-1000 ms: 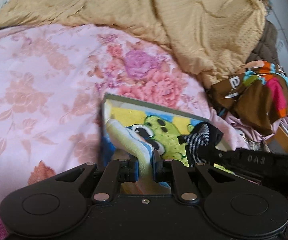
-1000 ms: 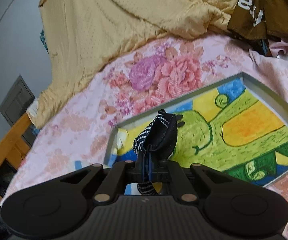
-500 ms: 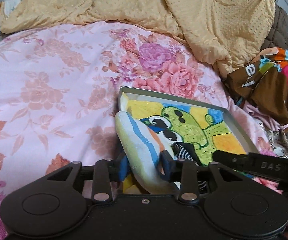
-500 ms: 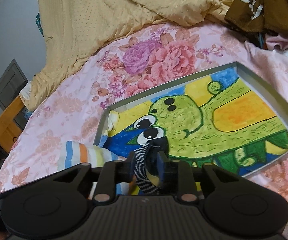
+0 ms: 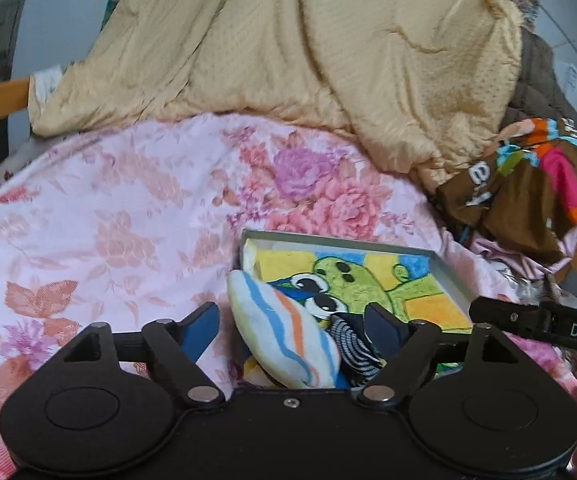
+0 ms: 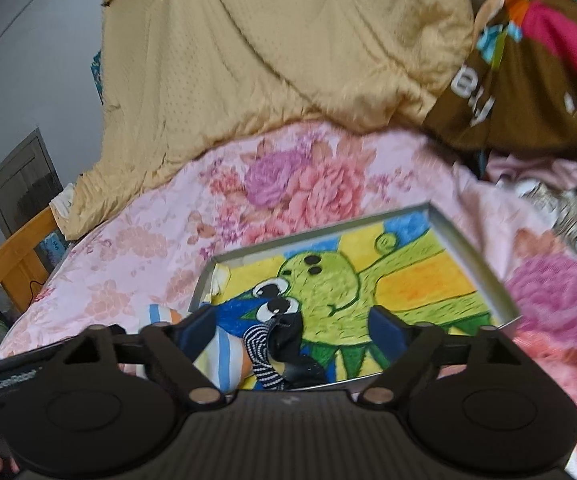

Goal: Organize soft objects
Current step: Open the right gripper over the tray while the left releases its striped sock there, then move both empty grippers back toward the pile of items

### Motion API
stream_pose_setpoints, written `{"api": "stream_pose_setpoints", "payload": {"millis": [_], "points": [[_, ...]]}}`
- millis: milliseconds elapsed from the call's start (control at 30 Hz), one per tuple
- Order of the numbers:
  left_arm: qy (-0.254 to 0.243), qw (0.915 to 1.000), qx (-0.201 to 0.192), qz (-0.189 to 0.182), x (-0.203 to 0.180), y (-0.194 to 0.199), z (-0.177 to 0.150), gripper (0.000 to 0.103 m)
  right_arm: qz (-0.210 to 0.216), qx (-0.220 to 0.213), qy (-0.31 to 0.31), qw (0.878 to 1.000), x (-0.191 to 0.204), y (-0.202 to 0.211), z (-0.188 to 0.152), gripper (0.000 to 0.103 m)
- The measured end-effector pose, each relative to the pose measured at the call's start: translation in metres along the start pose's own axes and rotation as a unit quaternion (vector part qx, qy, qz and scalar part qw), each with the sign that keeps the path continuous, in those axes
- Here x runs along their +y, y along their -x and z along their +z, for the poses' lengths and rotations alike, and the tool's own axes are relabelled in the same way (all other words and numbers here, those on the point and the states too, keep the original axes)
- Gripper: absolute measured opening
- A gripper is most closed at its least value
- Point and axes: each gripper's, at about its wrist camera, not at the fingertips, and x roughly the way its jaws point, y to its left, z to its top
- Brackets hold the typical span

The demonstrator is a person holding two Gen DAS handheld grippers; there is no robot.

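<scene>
a bed fills both views, covered by a pink floral sheet (image 5: 120, 216), with a rumpled tan quilt (image 5: 328, 60) heaped along the far side and a pile of brown and bright-striped clothing (image 5: 528, 184) at the right edge. nearer to me, a shallow metal tray (image 6: 472, 256) lies on the sheet, its floor lined with a crayon drawing of a green cartoon creature.

at the tray's near corner sit two rolled socks, touching each other. the larger is a pale sock with blue and orange stripes (image 5: 284, 340), draped over the tray's rim. the smaller, a black and white striped sock (image 6: 272, 348), lies just beside it inside the tray.

my left gripper (image 5: 294, 326) has its fingers spread wide on either side of the socks, holding nothing. my right gripper (image 6: 294, 326) is likewise spread apart and empty.

i judge both socks light, soft and squashy, not slippery or breakable. they would fold around the fingers, so i would pinch each across its thick rolled middle, not a loose edge, which could unroll.
</scene>
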Motion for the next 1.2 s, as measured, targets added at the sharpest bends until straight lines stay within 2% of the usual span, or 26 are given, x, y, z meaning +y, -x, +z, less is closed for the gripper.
{"api": "stream_pose_setpoints", "payload": {"millis": [133,200,600,900,1200], "points": [[-0.007,0.9997,-0.019,-0.014,-0.009,0.030,-0.002,0.091,-0.024,-0.031,0.027,0.999,0.004,0.032,-0.005,0.102],[-0.005,0.9994,-0.028,-0.018,-0.011,0.044,-0.005,0.096,-0.029,-0.041,0.033,0.998,0.004,0.046,-0.009,0.103],[-0.025,0.9980,-0.056,-0.012,-0.026,0.112,-0.032,0.102,-0.035,-0.078,0.040,0.995,0.001,0.124,-0.039,0.103],[-0.041,0.9971,-0.064,-0.006,-0.035,0.151,-0.059,0.102,-0.042,-0.080,0.063,0.994,0.009,0.165,-0.069,0.103],[-0.010,0.9987,-0.050,-0.001,-0.026,0.195,-0.082,0.102,-0.019,-0.037,0.026,0.999,0.006,0.198,-0.095,0.103]]}}
